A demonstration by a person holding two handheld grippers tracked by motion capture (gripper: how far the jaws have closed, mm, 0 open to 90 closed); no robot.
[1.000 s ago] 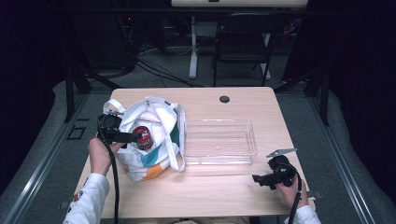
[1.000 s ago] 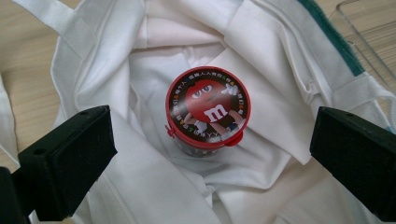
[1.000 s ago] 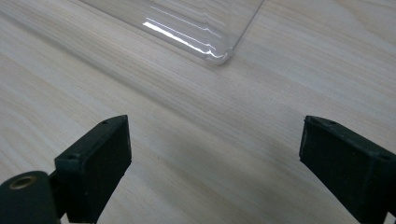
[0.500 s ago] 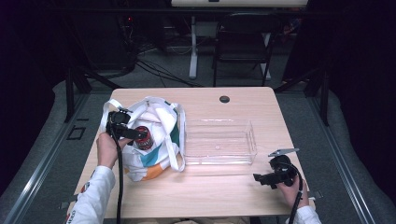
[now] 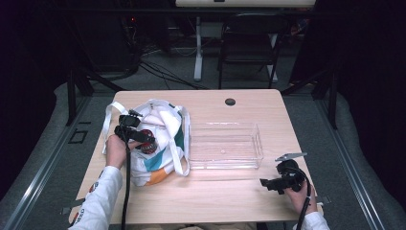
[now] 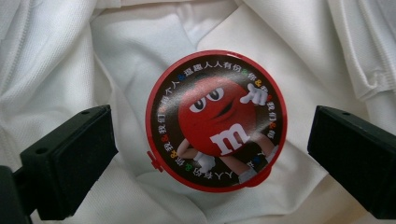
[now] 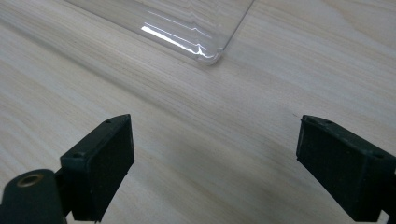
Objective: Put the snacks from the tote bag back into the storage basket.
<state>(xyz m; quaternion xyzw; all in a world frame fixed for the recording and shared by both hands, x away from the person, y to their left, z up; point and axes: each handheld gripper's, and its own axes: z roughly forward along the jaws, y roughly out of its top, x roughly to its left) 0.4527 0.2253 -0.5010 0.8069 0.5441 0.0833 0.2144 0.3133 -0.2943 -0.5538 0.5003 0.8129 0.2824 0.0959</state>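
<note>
A round M&M's candy tin with a red rim lies lid-up inside the white tote bag at the left of the bench. The left gripper hovers over it with its fingers spread wide, one on each side of the lid and clear of it. The tin is probably light and rigid, with a smooth, slippery rim, and it rests on soft cloth that will give under pressure. The best hold looks to be across the rim, avoiding the small tab at the lower left. The right gripper rests near the clear plastic tray, its fingers open and empty.
</note>
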